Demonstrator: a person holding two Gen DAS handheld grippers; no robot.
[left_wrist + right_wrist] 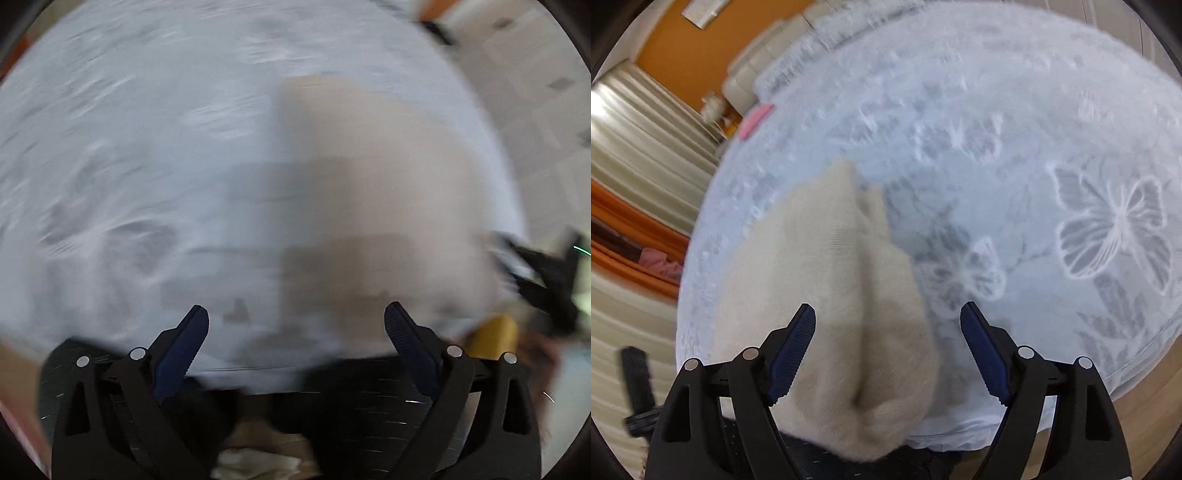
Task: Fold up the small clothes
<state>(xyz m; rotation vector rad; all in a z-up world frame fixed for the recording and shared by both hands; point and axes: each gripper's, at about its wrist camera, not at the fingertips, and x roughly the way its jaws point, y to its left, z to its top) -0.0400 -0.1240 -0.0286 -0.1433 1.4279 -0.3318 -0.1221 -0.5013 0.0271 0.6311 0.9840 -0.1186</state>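
Observation:
A cream knitted garment (834, 295) lies bunched with a fold running down its middle on a round table covered by a white lace butterfly cloth (1015, 129). My right gripper (888, 317) is open, its jaws wide apart, just above the garment's near end. In the blurred left wrist view the same garment (369, 184) is a beige patch ahead and to the right. My left gripper (297, 319) is open and empty over the cloth (129, 147). The right gripper's black body (546, 280) shows at that view's right edge.
The table's near edge runs just below both grippers. A pink object (755, 120) lies at the table's far left rim. Cream curtains (639, 129), an orange wall (701, 40) and a pale sofa (757, 62) are beyond. A tiled floor (535, 92) shows at right.

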